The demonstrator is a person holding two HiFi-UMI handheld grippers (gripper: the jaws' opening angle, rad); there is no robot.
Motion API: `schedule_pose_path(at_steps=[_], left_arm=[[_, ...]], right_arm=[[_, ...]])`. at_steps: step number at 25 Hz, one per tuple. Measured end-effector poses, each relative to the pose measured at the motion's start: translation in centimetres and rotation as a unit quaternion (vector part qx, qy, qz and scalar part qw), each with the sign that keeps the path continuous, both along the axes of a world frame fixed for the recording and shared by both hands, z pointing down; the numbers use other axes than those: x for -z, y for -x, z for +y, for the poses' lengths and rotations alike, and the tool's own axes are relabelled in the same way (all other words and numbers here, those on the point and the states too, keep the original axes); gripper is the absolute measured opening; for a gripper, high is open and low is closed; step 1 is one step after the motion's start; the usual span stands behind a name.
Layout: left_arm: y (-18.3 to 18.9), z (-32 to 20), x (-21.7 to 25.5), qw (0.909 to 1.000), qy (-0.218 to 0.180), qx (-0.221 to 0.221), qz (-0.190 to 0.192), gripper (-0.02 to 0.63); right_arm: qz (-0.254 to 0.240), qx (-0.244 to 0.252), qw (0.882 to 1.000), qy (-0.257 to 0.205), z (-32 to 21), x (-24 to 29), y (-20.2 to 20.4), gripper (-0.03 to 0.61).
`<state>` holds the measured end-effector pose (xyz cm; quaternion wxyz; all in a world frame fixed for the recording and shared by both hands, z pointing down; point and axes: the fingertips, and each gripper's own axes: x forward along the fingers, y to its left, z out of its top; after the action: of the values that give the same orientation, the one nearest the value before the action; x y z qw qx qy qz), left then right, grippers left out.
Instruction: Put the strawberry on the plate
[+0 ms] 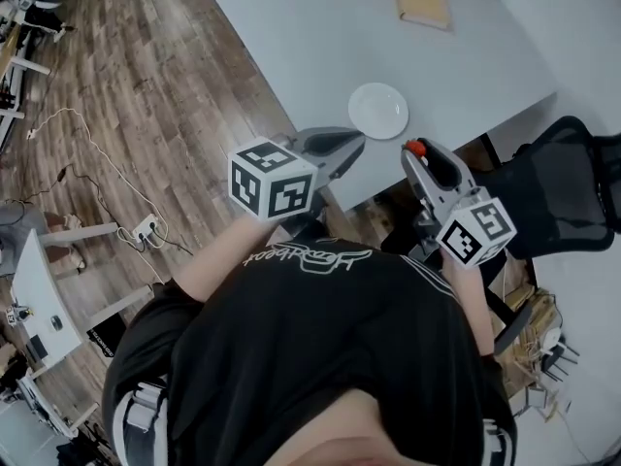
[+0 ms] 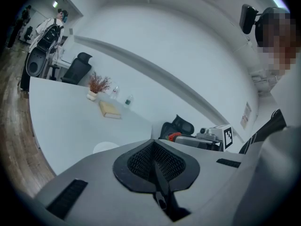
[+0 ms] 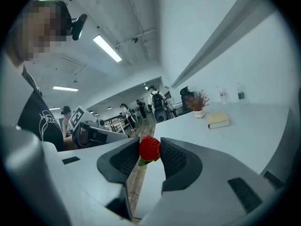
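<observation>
At the table's near edge: I hold both grippers out over the pale table, seen from my head view.
Left fingers: my left gripper has its jaws pressed together with nothing between them; in the left gripper view the black pads of the left gripper meet along one line.
Right fingers: my right gripper is clamped on the strawberry; in the right gripper view both ribbed pads of the right gripper press the red fruit from either side.
Strawberry: pinched at the jaw tips with its green leaves hanging below, the strawberry is up in the air near the table's edge and apart from the plate.
Plate: the white plate lies flat on the table at 11 o'clock from the strawberry and at 1 o'clock from my left jaw tips.
Book: a tan book lies at 1 o'clock from the plate, well apart from it.
Plant: a small potted plant stands beyond the book in the right gripper view.
Chair: a black office chair sits at 3 o'clock from my right gripper.
Floor: wood planks run at 9 o'clock from the table.
</observation>
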<state>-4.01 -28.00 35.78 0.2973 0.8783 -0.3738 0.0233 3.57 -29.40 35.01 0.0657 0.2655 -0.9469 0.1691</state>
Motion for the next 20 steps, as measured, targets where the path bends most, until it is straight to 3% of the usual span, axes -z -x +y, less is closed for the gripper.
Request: schedule_pose_path(at_steps=[10,20], left_arm=[[1.7,-3.8,-1.9,0.9994,0.024,-0.025,0.006,0.006],[3.8,-7.5,-3.8,0.9984,0.041,-0.039,0.007,0.006]], right_arm=[[0.007,-0.023,1.0,0.02,-4.0,-1.8,1.9,0.133],[0.065,-0.043,0.997,0.012,-8.3,-6.1,4.2,0.133]])
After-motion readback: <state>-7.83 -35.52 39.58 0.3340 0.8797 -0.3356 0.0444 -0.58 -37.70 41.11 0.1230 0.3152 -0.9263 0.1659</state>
